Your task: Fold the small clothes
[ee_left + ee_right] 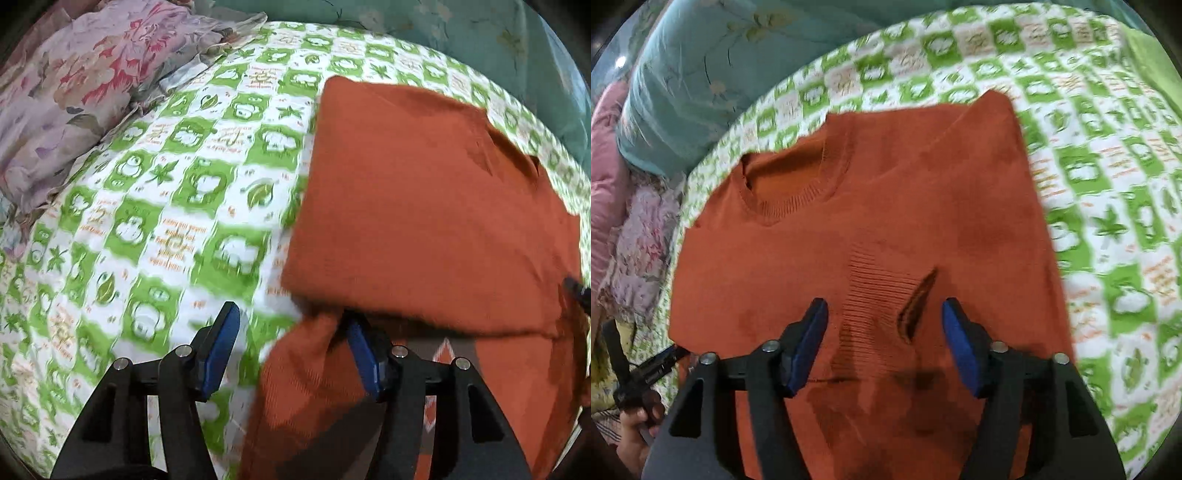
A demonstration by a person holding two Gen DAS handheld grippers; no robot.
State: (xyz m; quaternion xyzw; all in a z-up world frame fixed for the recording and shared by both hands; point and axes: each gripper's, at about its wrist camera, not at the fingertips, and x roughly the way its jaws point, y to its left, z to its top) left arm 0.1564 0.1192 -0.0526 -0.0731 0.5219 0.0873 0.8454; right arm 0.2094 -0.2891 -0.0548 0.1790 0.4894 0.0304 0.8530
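The left gripper [291, 332] has its jaws apart, with nothing pressed between the blue pads; one pad sits at the edge of a fold of the rust-orange sweater [424, 221], the other over the bedspread [166, 192]. The right gripper [884, 328] also shows its jaws spread wide, above the sweater's ribbed cuff [875, 291], gripping nothing. The sweater lies on the green-and-white checked bedspread, collar [783, 195] away from the grippers, sleeves folded over its body. A floral pillow [74, 92] and a teal quilt [701, 81] lie beyond. A hand [635, 435] shows at the lower left of the right wrist view.
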